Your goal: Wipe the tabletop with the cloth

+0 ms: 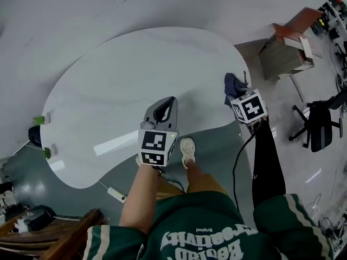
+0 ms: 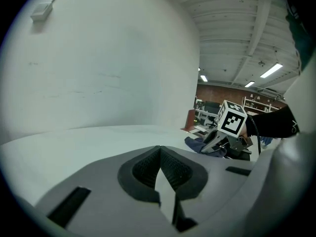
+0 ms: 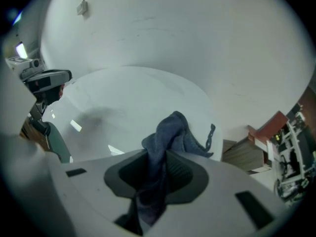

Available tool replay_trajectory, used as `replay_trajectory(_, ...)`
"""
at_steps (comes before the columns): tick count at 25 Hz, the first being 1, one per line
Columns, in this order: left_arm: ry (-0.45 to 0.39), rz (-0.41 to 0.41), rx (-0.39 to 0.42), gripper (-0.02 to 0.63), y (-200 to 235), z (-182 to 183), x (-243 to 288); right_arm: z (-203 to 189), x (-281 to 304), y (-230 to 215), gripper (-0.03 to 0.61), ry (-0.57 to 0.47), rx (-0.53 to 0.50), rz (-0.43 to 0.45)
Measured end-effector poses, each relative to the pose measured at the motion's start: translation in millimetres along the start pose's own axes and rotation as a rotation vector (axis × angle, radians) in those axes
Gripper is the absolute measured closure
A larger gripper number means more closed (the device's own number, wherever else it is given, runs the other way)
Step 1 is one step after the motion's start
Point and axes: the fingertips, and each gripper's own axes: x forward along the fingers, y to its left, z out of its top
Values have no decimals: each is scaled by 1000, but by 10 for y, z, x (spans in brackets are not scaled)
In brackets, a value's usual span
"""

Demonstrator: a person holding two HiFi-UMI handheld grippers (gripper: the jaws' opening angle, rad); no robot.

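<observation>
White rounded tabletop [image 1: 135, 72] fills the upper centre of the head view; its left end runs close to the frame edge. Grey floor [image 1: 217, 145] shows below and right of it.

Person's green shirt [image 1: 211, 226] sits along the bottom edge, cut off by the frame. One shoe [image 1: 187, 149] shows below the table's near rim.

Wooden cabinet [image 1: 287, 47] stands upper right. Black office chair [image 1: 320, 124] at the right edge, partly cut off. Dark wooden furniture [image 1: 51, 237] in the lower left corner, only part in view.

Left gripper [image 1: 169, 106] is at frame centre over the near rim. In its own view the tongs are pressed together with nothing between them.

Right gripper [image 1: 237, 93] is at middle right, at the table's right edge, its marker cube hiding most of the jaws from the head view. Its own view shows the tongs pinching the cloth [image 3: 170, 132].

The cloth is dark blue and bunched, rising ahead of the jaws over the table's right edge. Its lower end hangs between the jaws and runs out of the bottom of the frame. Whether it rests on the surface is hard to tell.

Two small green plants [image 1: 39, 120] stand at the table's left end, too small for detail.
</observation>
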Motion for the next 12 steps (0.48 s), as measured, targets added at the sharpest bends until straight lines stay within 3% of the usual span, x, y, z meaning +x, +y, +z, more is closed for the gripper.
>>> replay_trajectory(12, -6, 185, -64, 614, 775, -287, -722, 478, 225, 1106, 473, -14, -134, 130)
